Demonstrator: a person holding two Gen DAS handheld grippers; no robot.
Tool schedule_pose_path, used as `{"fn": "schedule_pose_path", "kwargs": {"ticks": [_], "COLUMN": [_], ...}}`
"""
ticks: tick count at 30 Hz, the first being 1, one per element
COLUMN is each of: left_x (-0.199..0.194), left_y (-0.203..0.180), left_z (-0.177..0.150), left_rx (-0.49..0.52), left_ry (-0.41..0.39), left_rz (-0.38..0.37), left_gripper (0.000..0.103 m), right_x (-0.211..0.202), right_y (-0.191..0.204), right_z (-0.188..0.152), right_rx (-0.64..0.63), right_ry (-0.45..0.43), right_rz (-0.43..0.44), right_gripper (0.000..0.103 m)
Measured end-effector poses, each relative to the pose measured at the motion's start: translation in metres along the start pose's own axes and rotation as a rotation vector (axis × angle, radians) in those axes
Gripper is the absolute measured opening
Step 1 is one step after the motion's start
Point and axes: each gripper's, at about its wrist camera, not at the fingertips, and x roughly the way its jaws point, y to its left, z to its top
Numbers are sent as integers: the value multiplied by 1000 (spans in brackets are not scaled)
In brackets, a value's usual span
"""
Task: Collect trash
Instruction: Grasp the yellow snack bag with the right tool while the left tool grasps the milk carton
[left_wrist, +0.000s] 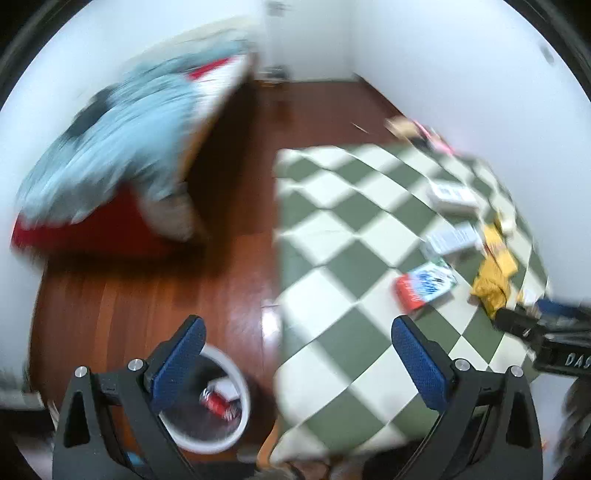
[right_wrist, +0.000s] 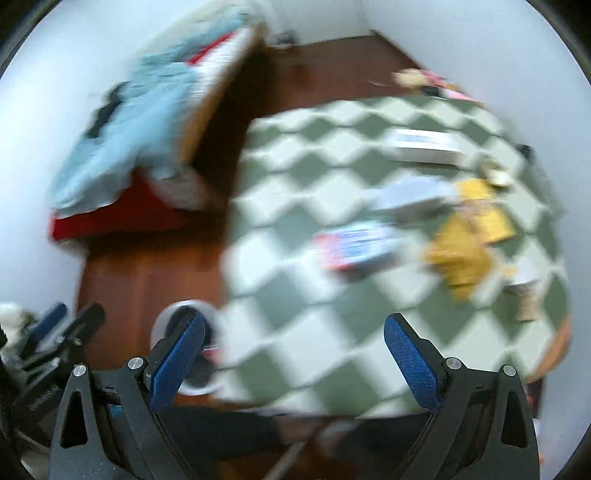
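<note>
While both grippers (left_wrist: 297, 360) (right_wrist: 293, 356) gape empty, red can (left_wrist: 218, 403) on its side in white bin (left_wrist: 242, 421), long axis diagonal.

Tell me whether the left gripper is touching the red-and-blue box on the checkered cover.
Apart. Left wrist view: left gripper is open and empty, with checkered cover visible between its fingers and the red-and-blue box.

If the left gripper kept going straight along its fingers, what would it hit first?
Most likely the green-and-white checkered cover, near its left edge where it meets the wood floor. The open left gripper holds nothing, and nothing shows between its fingers and that surface. Blur leaves depth uncertain.
</note>
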Motion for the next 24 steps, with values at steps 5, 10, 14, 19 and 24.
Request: {"fn": "schedule_pose_path", "kwargs": {"ticks": [5,10,14,19,24], "left_x": [77,104,110,124,143], "left_y": [-77,-103,-120,-155,-173], "left_z": [30,34,34,34,26], "left_rx": [243,345,420,592,682], "left_ry": [113,163,180,188,255], "left_rz": [-4,-5,-52,-75,-95], "left_gripper": [102,102,102,102,68], "right_x": [55,110,132,109,98], "right_y": [-86,-115,-125,-166,-187], "right_z": [36,53,54,46,22], "right_rx": [-73,-193,-200,2,105], "right_ry": [118,211,227,219,279], "right_rz": [-152,-186,-158,-141,-127], "right_gripper": [99,99,84,59,60]}}
